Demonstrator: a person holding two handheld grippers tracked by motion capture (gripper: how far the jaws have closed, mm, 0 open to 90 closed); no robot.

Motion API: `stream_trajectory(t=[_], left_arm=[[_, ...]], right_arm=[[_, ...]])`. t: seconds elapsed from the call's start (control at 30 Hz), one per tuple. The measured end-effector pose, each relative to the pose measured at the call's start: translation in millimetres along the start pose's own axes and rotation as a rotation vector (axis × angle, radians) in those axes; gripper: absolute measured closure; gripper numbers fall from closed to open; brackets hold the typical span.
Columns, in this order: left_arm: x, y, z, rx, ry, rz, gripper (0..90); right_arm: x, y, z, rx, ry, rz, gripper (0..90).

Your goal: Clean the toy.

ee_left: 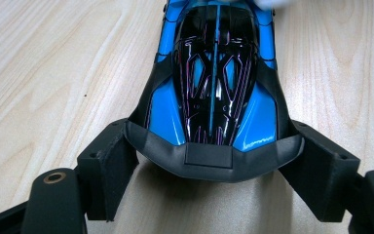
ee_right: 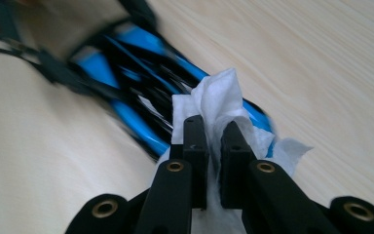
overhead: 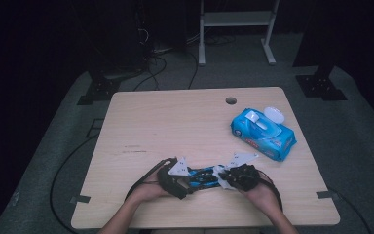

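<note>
Nearest me, my left gripper had its jaws spread around one end of the toy car, pads against its black end piece, while the car lay on the table between my two hands. My right gripper was clamped almost shut on a white wipe, pressing it against the car's other end, though that view was blurred. Farther right sat the blue wipe pack, lid flipped open, contents too small to make out.
</note>
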State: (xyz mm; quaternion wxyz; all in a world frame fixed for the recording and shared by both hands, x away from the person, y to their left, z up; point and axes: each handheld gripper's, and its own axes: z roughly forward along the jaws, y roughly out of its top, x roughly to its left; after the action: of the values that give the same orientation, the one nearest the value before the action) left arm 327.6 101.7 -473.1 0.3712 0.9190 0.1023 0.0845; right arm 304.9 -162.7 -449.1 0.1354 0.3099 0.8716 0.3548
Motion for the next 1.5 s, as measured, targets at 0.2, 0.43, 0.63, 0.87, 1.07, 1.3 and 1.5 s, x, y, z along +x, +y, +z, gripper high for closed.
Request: stream_trajectory(t=[0.2,0.43,0.63,0.87,1.07,1.3,1.5], left_arm=[[0.1,-0.2,0.2,-0.002,-0.002,-0.002,23.9],[0.1,0.2,0.5,-0.001,0.000,0.001,23.9],[-0.2,-0.5,0.6,-0.003,0.001,-0.006,23.8],[1.2,-1.9,-1.7,0.004,0.007,-0.002,23.5],[0.8,-0.8,-0.3,-0.001,0.004,-0.004,23.7],[1.1,-1.4,-0.3,-0.005,0.001,-0.005,23.7],[0.6,-0.3,0.7,-0.007,0.001,-0.007,23.7]], right_arm=[[3.4,1.2,0.7,-0.025,0.063,0.034,84.2],[6.5,3.9,1.8,-0.017,0.027,-0.004,84.3],[17.3,13.6,7.8,-0.050,0.063,-0.025,84.5],[20.1,20.2,10.8,-0.054,0.086,-0.028,84.7],[20.1,26.0,3.5,-0.072,0.067,-0.022,84.9],[19.2,34.2,-3.5,-0.095,0.062,-0.020,84.8],[37.6,36.7,17.7,-0.057,0.193,-0.046,84.8]])
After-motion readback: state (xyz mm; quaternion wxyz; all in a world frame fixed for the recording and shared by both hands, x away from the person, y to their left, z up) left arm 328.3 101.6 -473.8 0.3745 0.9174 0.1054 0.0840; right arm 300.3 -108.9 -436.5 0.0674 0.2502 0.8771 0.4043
